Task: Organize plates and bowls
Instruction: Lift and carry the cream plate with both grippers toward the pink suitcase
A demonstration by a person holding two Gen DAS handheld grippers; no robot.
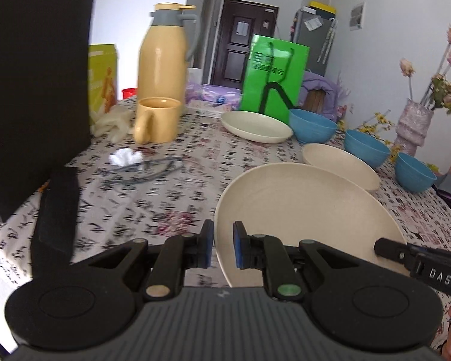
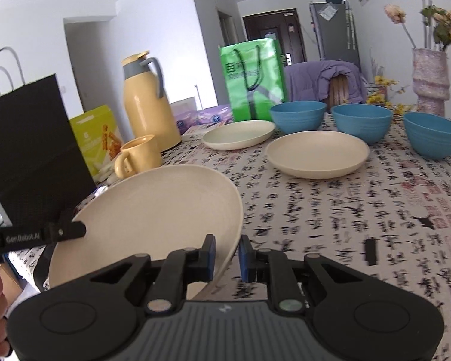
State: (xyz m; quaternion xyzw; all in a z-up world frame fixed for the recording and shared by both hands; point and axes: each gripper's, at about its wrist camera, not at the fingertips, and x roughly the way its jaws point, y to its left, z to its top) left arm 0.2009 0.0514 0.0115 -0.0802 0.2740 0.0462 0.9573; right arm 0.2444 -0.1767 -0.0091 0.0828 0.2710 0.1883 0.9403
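Both tongs clenched on one cream plate (image 1: 309,210): left gripper (image 1: 223,248) pinches its left rim, right gripper (image 2: 227,255) opposite rim. Plate held clear above table (image 2: 345,210), tilted. Two-sided grip steadies it, probably for stacking onto nearer cream plate (image 2: 317,154). Blue bowls (image 2: 360,121) wait behind.

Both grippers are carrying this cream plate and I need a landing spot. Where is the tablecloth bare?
Bare tablecloth lies right of the held plate, in front of the middle plate and the blue bowls. The far left is crowded: mug, thermos, black bag.
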